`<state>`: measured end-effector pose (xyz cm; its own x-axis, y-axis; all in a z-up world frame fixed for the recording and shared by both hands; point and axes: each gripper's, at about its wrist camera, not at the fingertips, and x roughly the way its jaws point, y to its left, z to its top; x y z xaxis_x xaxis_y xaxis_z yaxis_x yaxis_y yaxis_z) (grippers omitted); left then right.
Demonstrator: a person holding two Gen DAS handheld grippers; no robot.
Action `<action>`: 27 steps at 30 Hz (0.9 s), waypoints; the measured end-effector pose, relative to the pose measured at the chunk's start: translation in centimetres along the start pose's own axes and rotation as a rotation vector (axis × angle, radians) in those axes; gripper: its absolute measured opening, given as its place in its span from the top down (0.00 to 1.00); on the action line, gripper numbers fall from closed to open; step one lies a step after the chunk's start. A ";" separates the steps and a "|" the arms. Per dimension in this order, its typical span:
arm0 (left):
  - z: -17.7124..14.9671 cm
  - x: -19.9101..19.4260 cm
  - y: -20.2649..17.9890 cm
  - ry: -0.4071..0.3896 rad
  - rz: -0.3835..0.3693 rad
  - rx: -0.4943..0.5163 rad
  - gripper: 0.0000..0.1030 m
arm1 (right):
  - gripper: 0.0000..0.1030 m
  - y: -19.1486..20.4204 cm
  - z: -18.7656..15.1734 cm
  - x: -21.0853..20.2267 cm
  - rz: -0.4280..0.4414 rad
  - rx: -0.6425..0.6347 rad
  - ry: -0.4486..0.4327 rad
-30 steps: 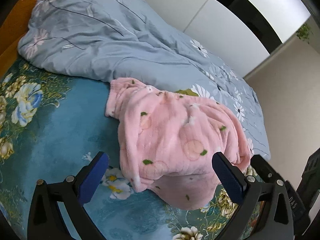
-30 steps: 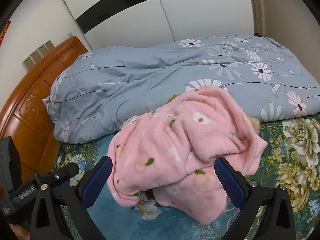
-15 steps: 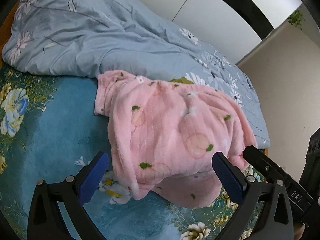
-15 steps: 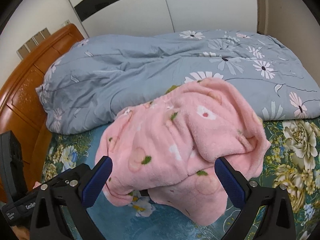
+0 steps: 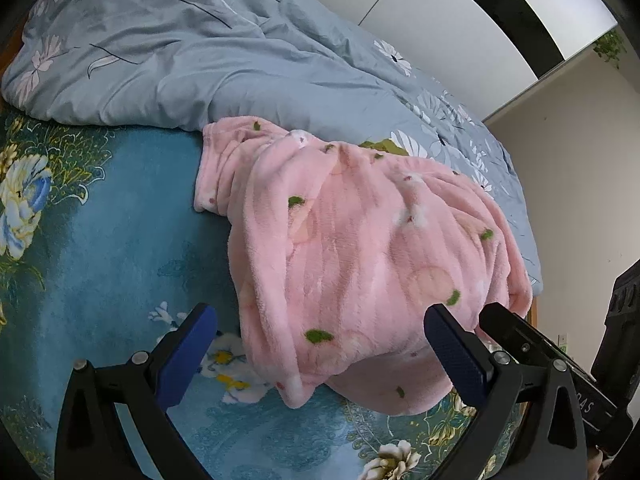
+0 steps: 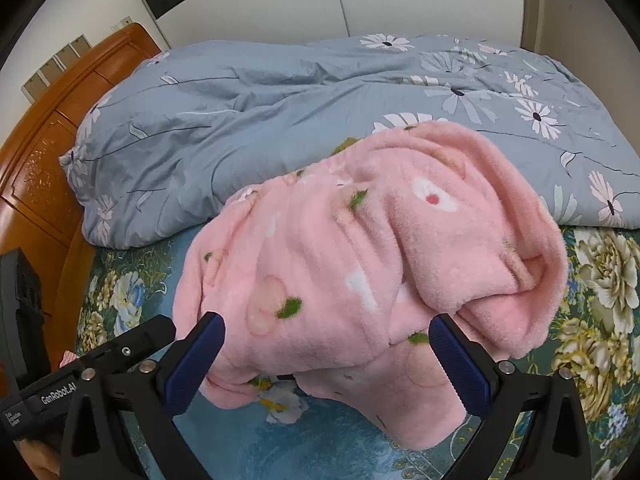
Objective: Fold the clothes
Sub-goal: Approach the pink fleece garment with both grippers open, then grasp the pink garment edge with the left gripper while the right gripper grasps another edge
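Both claws, left [image 5: 320,350] and right [image 6: 326,354], have neared the pink garment [image 5: 360,248] (spread wide, gripping nothing).

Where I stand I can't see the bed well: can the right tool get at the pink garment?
Probably yes. The right tool is open, the pink garment lies crumpled directly ahead on the bedsheet, and nothing sits between.

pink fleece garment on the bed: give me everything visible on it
The pink fluffy fleece garment is ribbed plush, printed with pale peaches, green leaves and white blossoms. It lies crumpled and unfolded in a heap on the teal floral bedsheet, its far edge against the grey-blue daisy-print duvet. One thick fold droops over on its right side. Both open hand-held grippers, left and right, frame its near edge; contact unclear.
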<state>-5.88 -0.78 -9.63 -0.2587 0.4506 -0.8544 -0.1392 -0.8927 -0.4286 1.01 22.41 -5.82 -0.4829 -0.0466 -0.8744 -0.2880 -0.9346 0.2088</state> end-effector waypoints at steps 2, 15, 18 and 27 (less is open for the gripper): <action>0.0 0.3 0.3 0.008 -0.002 -0.007 0.00 | 0.00 0.1 0.0 0.4 0.001 -0.002 0.010; 7.0 5.4 4.6 0.055 -0.027 -0.187 0.01 | 0.00 -4.2 -3.1 -1.3 -0.037 0.065 0.041; 8.5 7.7 4.4 0.094 -0.045 -0.211 0.11 | 0.00 -6.3 -4.8 -2.5 -0.067 0.112 0.054; 7.9 4.9 2.2 0.055 -0.041 -0.116 0.91 | 0.00 -11.1 -5.9 -5.3 -0.081 0.233 0.037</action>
<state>-15.06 -0.45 -12.46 -0.2022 0.4884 -0.8489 -0.0364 -0.8699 -0.4918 11.66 30.98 -6.12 -0.4209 0.0077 -0.9071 -0.5094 -0.8294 0.2293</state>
